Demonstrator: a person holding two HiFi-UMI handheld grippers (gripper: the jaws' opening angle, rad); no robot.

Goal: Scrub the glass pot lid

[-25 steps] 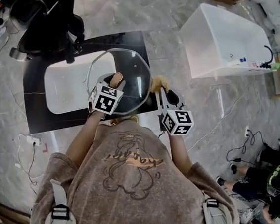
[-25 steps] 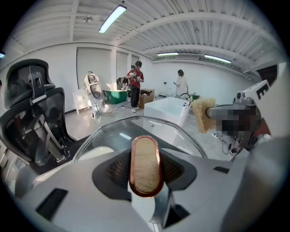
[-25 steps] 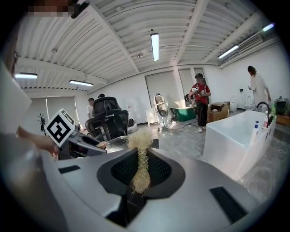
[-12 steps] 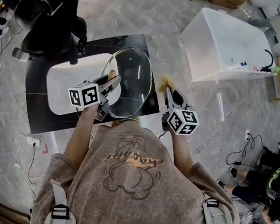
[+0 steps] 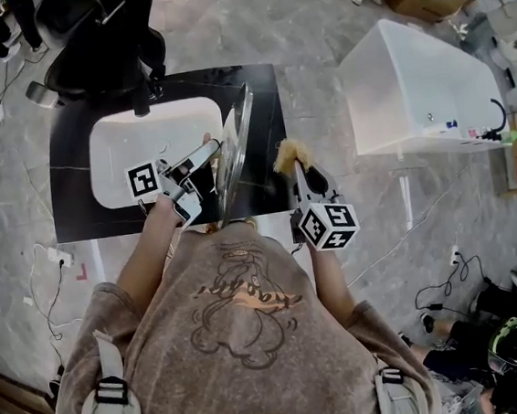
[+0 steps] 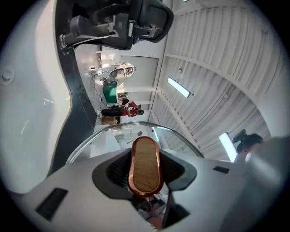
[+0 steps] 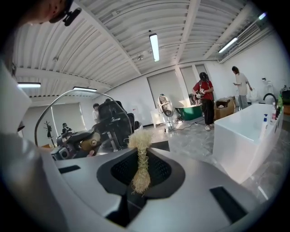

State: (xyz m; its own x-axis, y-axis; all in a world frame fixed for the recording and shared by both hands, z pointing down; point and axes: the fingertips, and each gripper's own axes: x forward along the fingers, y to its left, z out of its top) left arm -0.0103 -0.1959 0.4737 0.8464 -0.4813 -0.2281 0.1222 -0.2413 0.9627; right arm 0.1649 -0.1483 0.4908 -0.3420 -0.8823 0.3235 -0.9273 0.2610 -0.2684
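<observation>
The glass pot lid [image 5: 237,149] stands on edge over the right end of the white sink [image 5: 123,142]. My left gripper [image 5: 209,152] is shut on the lid's knob, a copper-rimmed oval [image 6: 146,171], with the lid's rim [image 6: 90,138] arcing behind it. To the right of the lid, my right gripper [image 5: 297,172] is shut on a straw-coloured fibre scrubber [image 5: 287,155], whose tuft sits a short way from the glass. In the right gripper view the scrubber [image 7: 141,158] sticks up between the jaws and the lid [image 7: 68,113] stands at the left.
The sink sits in a black counter [image 5: 76,216] with a black faucet [image 5: 142,99] at its far edge. A black office chair [image 5: 94,44] stands behind the counter. A white bathtub [image 5: 411,84] is at the right. People stand in the background.
My left gripper rolled and rose, tipping the lid from lying flat to standing on edge. The right gripper with the scrubber shifted slightly and stays beside the lid.
</observation>
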